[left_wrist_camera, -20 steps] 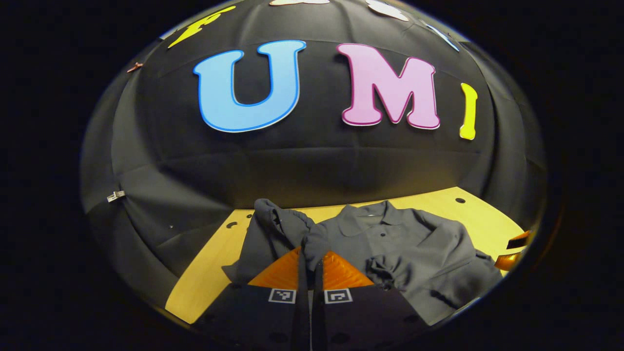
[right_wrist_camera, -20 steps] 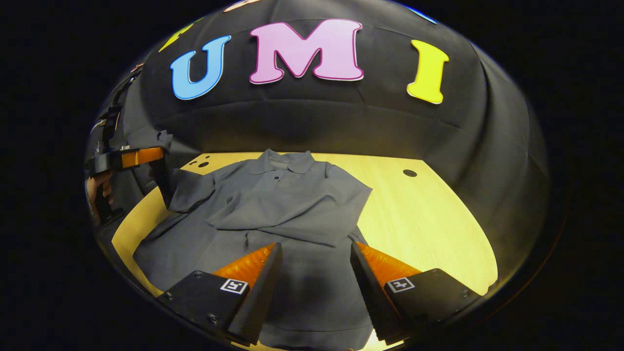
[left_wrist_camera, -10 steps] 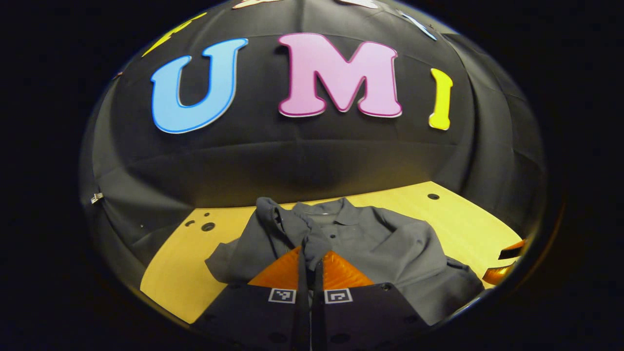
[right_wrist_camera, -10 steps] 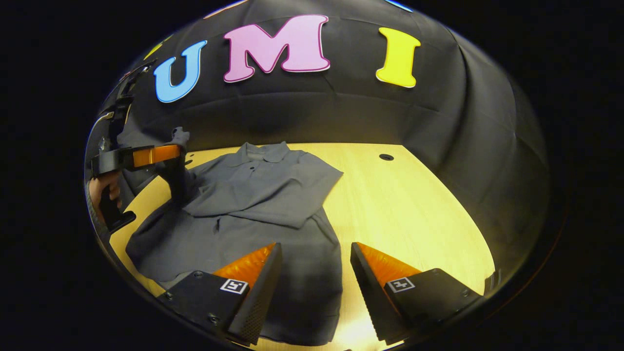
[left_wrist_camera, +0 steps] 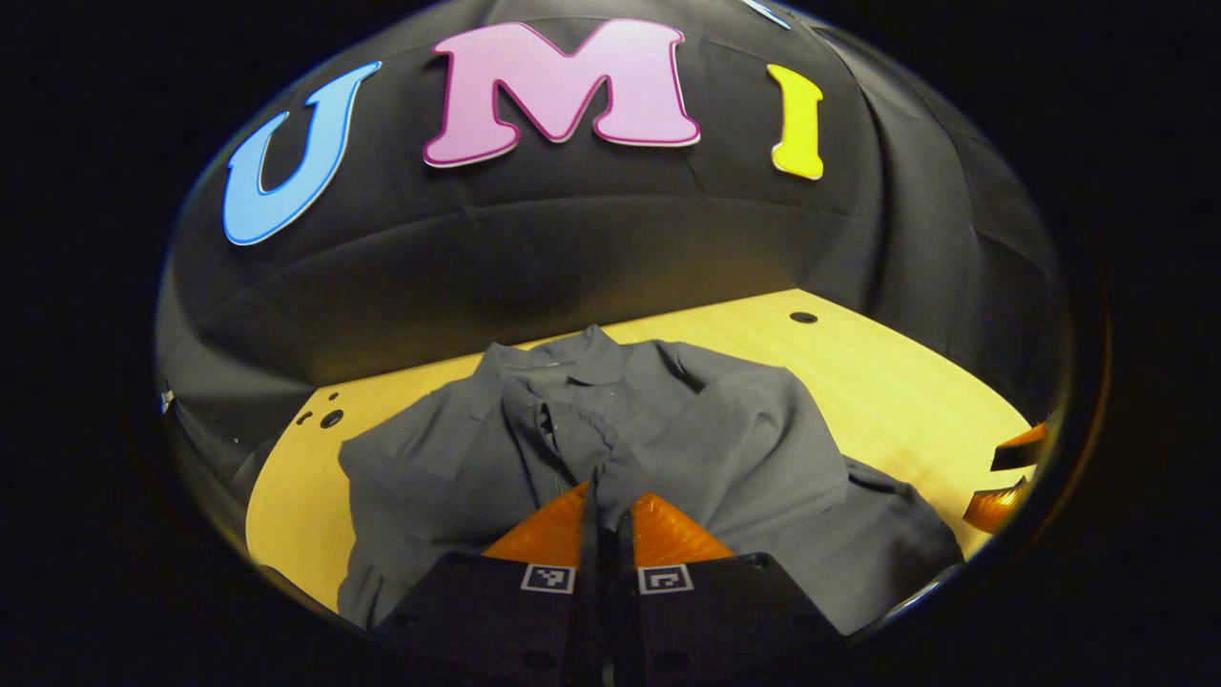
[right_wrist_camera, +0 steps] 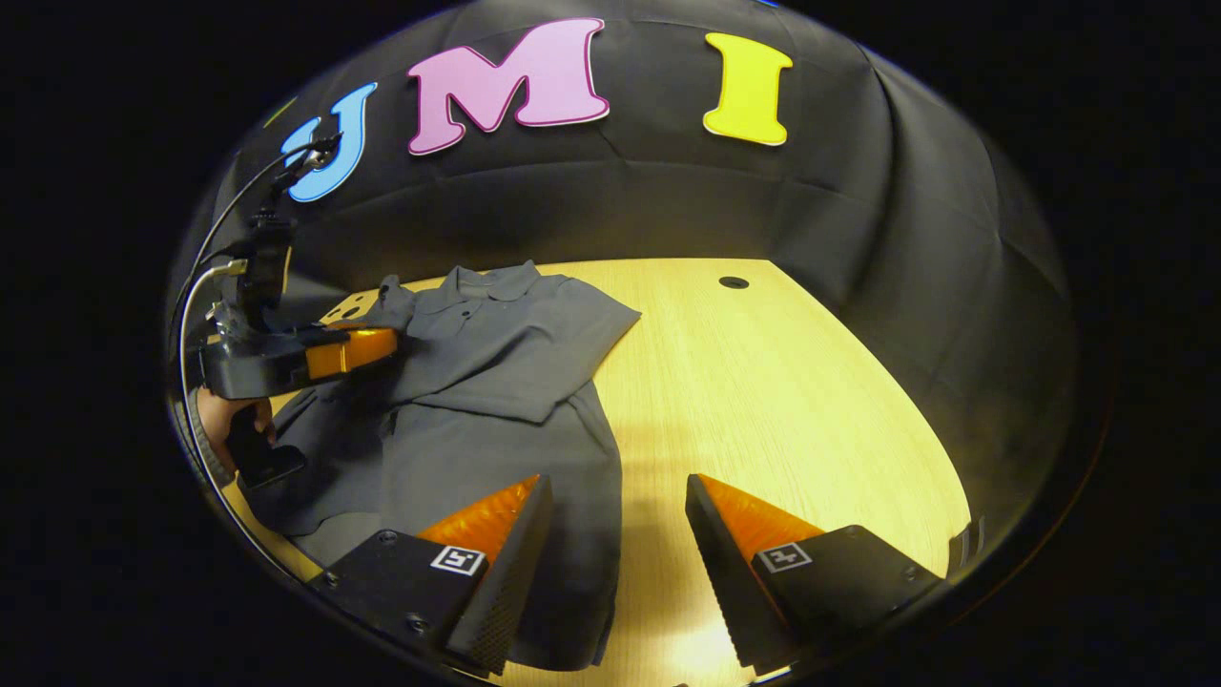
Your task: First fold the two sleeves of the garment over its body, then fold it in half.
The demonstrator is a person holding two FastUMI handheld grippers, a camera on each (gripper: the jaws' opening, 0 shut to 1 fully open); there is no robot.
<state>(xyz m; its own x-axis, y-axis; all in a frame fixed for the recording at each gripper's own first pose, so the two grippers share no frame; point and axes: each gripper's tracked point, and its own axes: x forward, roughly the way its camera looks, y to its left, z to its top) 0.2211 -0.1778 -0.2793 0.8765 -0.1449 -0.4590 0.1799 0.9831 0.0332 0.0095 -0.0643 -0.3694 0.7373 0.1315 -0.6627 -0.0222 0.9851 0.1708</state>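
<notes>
left gripper (left_wrist_camera: 606,501): fingers pressed together, pinching sleeve (left_wrist_camera: 572,434) | right gripper (right_wrist_camera: 615,515): fingers spread apart, holding nothing, near side

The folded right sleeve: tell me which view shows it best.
The right gripper view: the right sleeve lies flat across the shirt, its whole outline visible beyond the open right hand-held gripper. In the left gripper view the sleeve shows foreshortened, behind the left hand-held gripper pinching the other sleeve.

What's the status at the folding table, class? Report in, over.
Left gripper shut on a sleeve, holding it over the shirt. Right gripper open, holding nothing. One sleeve already folded across. Nothing in the way.
</notes>
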